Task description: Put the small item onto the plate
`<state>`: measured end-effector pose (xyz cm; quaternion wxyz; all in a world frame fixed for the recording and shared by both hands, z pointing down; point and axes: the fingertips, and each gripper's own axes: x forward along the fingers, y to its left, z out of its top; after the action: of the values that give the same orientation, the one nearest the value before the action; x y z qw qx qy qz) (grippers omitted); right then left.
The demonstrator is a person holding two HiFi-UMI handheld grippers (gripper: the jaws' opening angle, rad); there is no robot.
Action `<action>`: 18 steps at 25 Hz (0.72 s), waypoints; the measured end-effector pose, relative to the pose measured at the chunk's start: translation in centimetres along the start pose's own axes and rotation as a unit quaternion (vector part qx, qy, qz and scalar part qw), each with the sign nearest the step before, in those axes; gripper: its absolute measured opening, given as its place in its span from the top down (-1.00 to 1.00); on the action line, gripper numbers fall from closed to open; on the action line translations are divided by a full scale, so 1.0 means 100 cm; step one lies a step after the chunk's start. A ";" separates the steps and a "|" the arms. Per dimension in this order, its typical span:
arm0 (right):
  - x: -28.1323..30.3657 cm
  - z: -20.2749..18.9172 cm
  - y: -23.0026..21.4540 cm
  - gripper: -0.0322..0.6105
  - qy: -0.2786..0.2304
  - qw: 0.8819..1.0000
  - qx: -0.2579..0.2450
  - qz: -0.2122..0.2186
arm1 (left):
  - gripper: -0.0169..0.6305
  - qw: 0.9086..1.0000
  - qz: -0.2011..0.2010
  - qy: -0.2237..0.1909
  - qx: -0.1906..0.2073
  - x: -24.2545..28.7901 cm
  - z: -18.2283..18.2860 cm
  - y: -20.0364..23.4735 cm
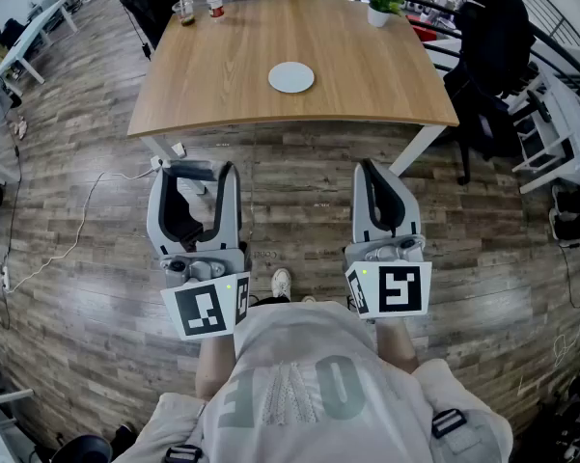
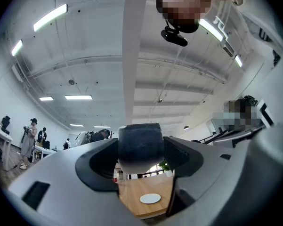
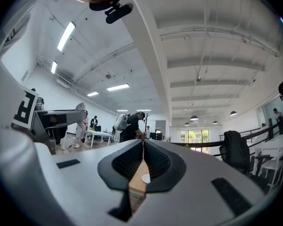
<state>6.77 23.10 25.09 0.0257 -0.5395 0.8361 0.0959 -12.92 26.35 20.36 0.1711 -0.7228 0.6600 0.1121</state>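
Left tool (image 1: 197, 177) stands wide, its jaws clamped on the dark item (image 2: 140, 145), short of the bench (image 1: 222, 75). Right tool (image 1: 369, 177) is closed and empty. Plate (image 1: 291, 77) lies mid-bench.

Wooden table (image 1: 222, 75) bearing white plate (image 1: 291, 77)

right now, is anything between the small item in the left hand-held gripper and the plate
Nothing visible does. The dark small item is clamped in the left hand-held gripper; only bare table lies before the plate.
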 end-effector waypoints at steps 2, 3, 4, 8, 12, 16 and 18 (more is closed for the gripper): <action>0.002 0.001 0.002 0.84 -0.004 1.000 0.003 0.004 | 0.01 1.000 0.000 -0.003 0.001 0.001 0.000 0.001; 0.003 0.001 0.002 0.84 -0.005 1.000 0.003 0.005 | 0.01 1.000 0.000 -0.004 0.001 0.002 0.000 0.002; 0.004 0.001 0.003 0.84 -0.006 1.000 0.003 0.005 | 0.01 1.000 0.000 -0.004 0.000 0.002 -0.001 0.003; 0.008 -0.002 0.004 0.84 -0.003 1.000 -0.003 0.003 | 0.01 1.000 0.001 -0.006 -0.003 0.005 -0.002 0.008; 0.015 0.001 0.006 0.84 -0.005 1.000 -0.006 -0.004 | 0.01 1.000 -0.004 -0.009 -0.007 0.012 -0.003 0.016; 0.016 -0.004 0.004 0.85 -0.006 1.000 0.000 -0.014 | 0.01 1.000 -0.013 -0.014 -0.013 0.015 -0.008 0.015; 0.023 -0.006 0.005 0.85 -0.003 1.000 -0.007 -0.015 | 0.01 1.000 -0.017 -0.016 -0.016 0.021 -0.012 0.017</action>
<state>5.44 21.14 25.43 0.0258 -0.5519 0.8272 0.1024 -14.51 23.80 20.48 0.1715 -0.7348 0.6430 0.1315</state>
